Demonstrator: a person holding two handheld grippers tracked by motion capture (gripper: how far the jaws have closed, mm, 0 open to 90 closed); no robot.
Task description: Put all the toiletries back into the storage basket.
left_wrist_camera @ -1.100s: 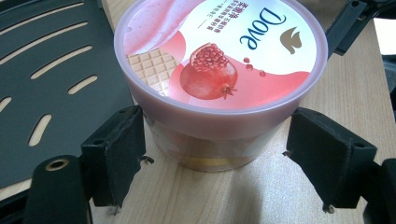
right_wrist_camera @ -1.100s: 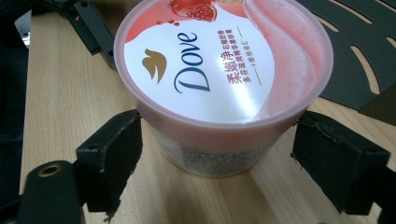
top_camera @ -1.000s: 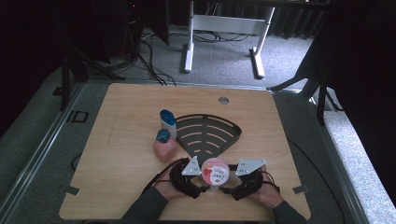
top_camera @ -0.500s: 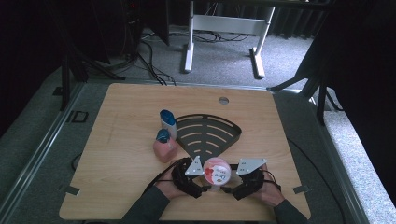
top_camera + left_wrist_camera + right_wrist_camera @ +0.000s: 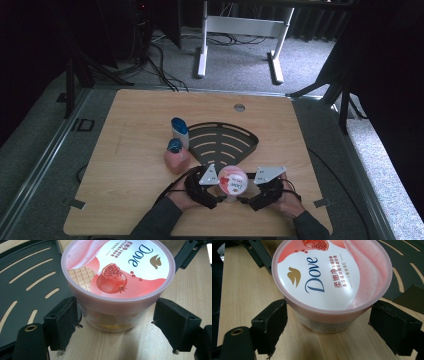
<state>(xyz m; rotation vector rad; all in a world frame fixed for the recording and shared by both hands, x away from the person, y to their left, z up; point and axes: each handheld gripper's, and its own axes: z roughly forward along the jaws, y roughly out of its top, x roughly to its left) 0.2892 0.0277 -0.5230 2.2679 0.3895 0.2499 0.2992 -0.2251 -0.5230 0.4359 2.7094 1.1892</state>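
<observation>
A pink Dove tub (image 5: 232, 180) with a pomegranate on its lid stands upright on the wooden table (image 5: 125, 170), just off the pointed near corner of the black slotted tray (image 5: 220, 142). My left gripper (image 5: 212, 192) is at the tub's left and my right gripper (image 5: 252, 195) at its right. In the left gripper view the tub (image 5: 117, 270) sits between the open jaws of my left gripper (image 5: 115, 306), with a gap at the right pad (image 5: 175, 325). In the right gripper view my right gripper (image 5: 329, 308) is open around the tub (image 5: 329, 275) too.
A pink bottle with a blue cap (image 5: 176, 156) and a white bottle with a blue cap (image 5: 179, 131) stand by the tray's left edge. The table's front edge lies just behind the hands. A round grommet hole (image 5: 239, 107) sits at the far side.
</observation>
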